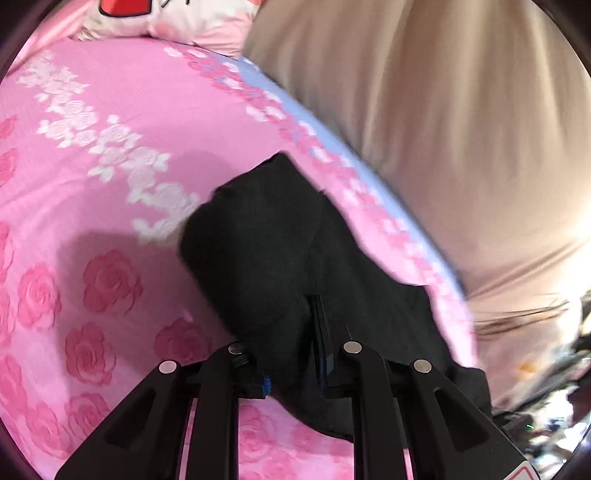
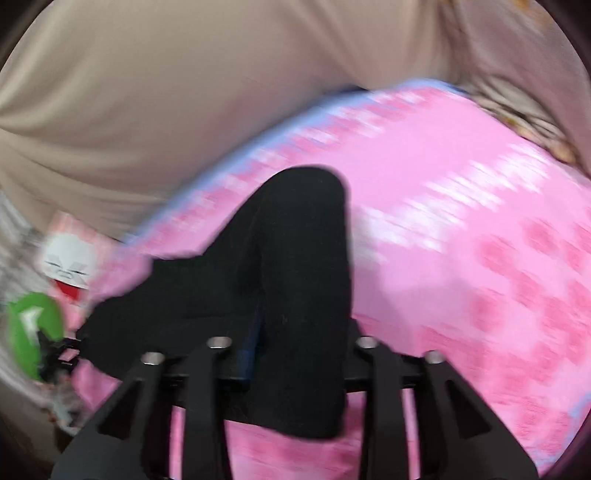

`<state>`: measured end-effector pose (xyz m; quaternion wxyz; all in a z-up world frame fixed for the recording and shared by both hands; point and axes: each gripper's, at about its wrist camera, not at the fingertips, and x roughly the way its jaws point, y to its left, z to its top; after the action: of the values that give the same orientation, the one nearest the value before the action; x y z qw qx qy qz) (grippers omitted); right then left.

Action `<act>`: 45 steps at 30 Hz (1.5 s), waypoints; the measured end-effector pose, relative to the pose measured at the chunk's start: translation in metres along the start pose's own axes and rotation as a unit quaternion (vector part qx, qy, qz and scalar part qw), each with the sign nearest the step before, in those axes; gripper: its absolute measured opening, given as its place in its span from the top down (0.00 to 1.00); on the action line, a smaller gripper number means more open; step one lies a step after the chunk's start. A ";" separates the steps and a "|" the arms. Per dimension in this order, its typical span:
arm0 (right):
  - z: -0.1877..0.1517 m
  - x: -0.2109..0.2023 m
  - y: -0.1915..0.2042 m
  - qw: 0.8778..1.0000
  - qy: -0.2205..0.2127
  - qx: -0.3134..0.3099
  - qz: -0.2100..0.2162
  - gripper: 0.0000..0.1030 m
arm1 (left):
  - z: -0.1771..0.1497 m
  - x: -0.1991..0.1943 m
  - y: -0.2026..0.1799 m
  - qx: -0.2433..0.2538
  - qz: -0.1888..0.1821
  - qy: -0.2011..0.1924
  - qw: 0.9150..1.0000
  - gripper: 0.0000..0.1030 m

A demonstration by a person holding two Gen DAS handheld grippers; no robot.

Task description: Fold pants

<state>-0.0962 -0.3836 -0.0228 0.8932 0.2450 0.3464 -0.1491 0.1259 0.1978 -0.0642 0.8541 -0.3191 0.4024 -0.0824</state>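
Two wrist-cam views over a bed w/ a pink rose-print bedsheet [image 1: 110, 177], which serves as the landmark here. Black pants [image 1: 273, 251] lie bunched on the bedsheet, near its blue-trimmed edge. In the left cam, the left gripper [image 1: 295, 332] has its fingers nearly together, w/ black pants fabric pinched between them; the cloth rises off the bedsheet toward the tool. In the right cam, the right gripper [image 2: 299, 347] has a thick fold of the pants [image 2: 303, 280] sitting between its fingers; picture is motion-blurred, so whether the pads press on the cloth can't be told. Beyond the bedsheet's blue edge stands a person in beige clothing [image 1: 461, 129]. A cartoon-print pillow [image 1: 177, 18] lies at the bedsheet's far end in the left cam.
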 end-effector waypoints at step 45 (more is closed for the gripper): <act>-0.010 -0.030 0.050 0.994 -0.054 -0.057 0.076 0.38 | -0.053 -0.071 -0.276 0.282 -0.166 -0.033 0.944 0.79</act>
<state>-0.1006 -0.3334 0.0085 0.9317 0.2110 0.2863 -0.0739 0.0712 -0.0153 0.1242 0.8960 -0.1300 0.2761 -0.3226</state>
